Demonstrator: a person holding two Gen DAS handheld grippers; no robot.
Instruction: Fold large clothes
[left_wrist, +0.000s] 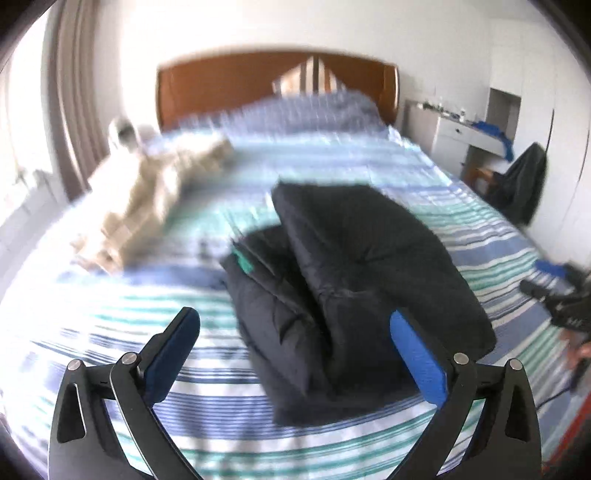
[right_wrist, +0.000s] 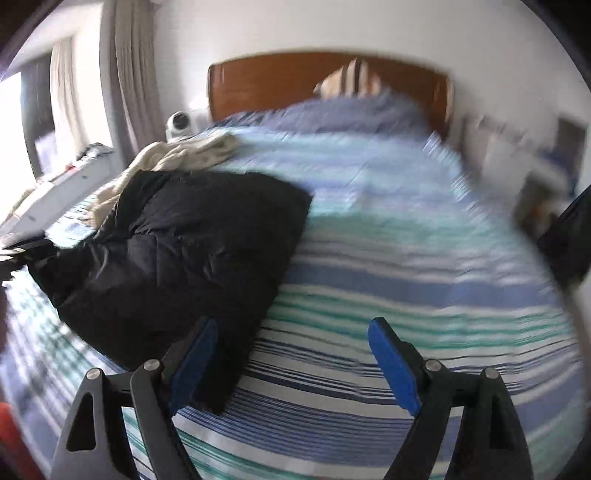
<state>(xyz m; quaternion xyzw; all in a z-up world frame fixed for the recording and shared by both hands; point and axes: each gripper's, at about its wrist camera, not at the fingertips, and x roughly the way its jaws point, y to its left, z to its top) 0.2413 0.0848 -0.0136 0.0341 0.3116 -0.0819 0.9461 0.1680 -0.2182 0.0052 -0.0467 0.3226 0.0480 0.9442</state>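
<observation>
A black padded jacket (left_wrist: 354, 280) lies folded into a thick bundle on the striped bed cover (left_wrist: 110, 317). A green tag (left_wrist: 243, 260) shows at the bundle's left edge. My left gripper (left_wrist: 295, 319) is open just in front of the bundle, its blue pads (left_wrist: 417, 354) spread wide with nothing pressed between them. In the right wrist view the same black jacket (right_wrist: 173, 251) lies to the left. My right gripper (right_wrist: 292, 325) is open over the bare striped bed cover (right_wrist: 406, 277), its left finger close to the jacket's near corner. Both views are motion-blurred.
A beige garment (left_wrist: 147, 199) lies crumpled at the far left of the bed, also seen as the beige garment (right_wrist: 177, 155) behind the jacket. A wooden headboard (left_wrist: 240, 85) and pillows stand at the back. A white desk (left_wrist: 465, 136) and a chair draped in dark cloth (left_wrist: 524, 184) are on the right.
</observation>
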